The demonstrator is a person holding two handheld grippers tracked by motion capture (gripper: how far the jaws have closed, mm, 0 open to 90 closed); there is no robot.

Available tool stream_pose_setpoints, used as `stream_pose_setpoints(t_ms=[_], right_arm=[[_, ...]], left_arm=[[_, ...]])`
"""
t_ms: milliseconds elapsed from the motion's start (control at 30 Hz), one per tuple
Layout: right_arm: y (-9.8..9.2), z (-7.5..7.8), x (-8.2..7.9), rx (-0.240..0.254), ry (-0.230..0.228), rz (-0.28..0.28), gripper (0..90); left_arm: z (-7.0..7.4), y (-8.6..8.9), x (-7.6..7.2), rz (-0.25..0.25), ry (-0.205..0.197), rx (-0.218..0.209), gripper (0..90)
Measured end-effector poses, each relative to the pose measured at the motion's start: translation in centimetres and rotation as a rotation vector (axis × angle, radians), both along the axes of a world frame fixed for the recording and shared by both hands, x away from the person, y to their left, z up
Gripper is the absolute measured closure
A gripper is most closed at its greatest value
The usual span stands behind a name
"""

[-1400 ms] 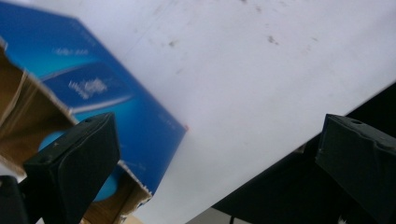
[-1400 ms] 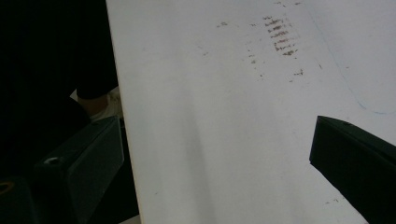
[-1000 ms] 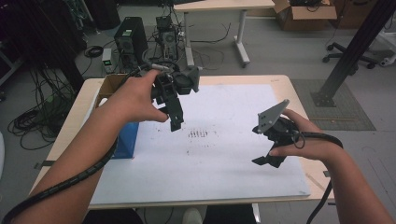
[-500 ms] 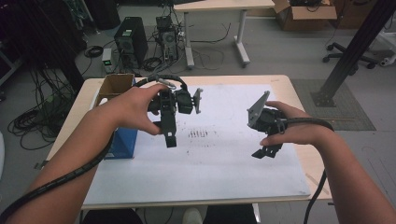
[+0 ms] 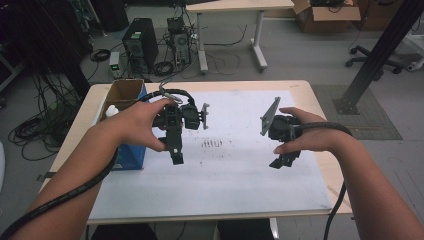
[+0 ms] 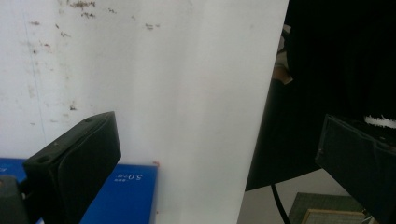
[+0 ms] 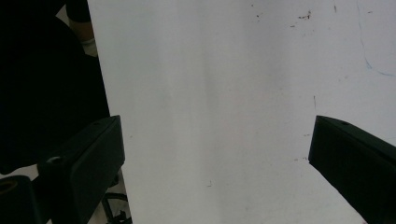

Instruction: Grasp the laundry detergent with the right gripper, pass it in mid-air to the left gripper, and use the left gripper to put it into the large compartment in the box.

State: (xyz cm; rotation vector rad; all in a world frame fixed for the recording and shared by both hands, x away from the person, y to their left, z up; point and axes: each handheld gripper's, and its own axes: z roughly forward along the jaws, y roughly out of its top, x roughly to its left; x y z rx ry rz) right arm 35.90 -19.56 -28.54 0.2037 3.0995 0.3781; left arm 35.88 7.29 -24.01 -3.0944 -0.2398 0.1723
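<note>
- Where two grippers hang over the white sheet [image 5: 235, 175] at mid-frame: left gripper [image 5: 176, 155] left of centre, right gripper [image 5: 282, 161] right of centre, well apart.
- Both with jaws spread wide, nothing between them, as seen in each gripper view.
- One blue box [image 5: 131, 152] at the sheet's left edge, just beside the left gripper; one open carton [image 5: 122, 93] behind it, upper left.
- One patch of dark marks [image 5: 212, 143] on the sheet between the two grippers.
- One table [image 5: 305, 92] beneath it all.
</note>
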Motion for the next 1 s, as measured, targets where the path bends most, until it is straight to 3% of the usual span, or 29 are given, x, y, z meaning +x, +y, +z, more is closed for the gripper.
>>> stream_pose_setpoints(t_ms=[600, 1000], right_arm=[[-0.4, -0.3, 1.2, 0.01, 0.007, -0.006, 3.5], [-0.2, -0.4, 1.1, 0.018, -0.007, -0.026, 3.6]], left_arm=[[0.0, -0.1, 1.4, 0.001, -0.001, -0.001, 0.2], [0.2, 0.0, 1.0, 0.014, -0.023, -0.013, 0.2]])
